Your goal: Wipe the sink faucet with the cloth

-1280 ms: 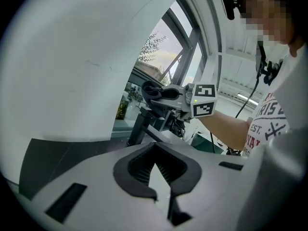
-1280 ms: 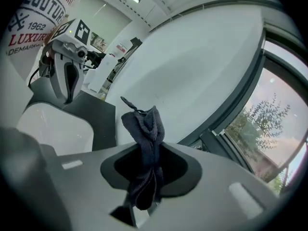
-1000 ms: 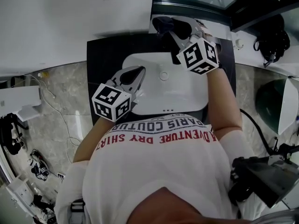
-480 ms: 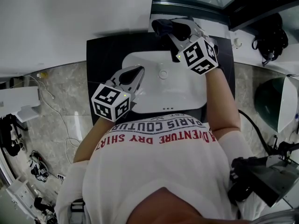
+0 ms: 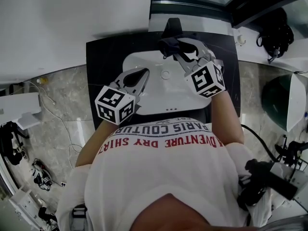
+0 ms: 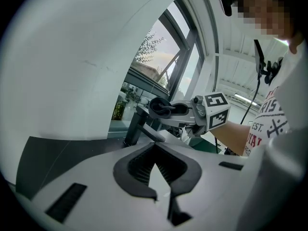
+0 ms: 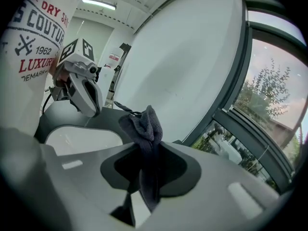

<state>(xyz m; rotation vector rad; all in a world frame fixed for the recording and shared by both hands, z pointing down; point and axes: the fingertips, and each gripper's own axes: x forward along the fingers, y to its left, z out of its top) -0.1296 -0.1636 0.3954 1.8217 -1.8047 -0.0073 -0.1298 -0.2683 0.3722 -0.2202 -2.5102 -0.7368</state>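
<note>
Right gripper (image 7: pixel 147 148) clamped on dark cloth (image 7: pixel 144 121); left gripper (image 6: pixel 155 146) closed on nothing, hovering over white sink (image 5: pixel 163 94); cloth just above black faucet (image 6: pixel 136 127) spout, contact unclear; wiping seems under way, amount done can't be judged; shirt (image 7: pixel 38 28) reads "COUTU", "1962", "LUXUR".

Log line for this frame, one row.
right tongs: shut on cloth | cloth: by faucet spout, contact unclear | left tongs: shut, empty, over sink
</note>
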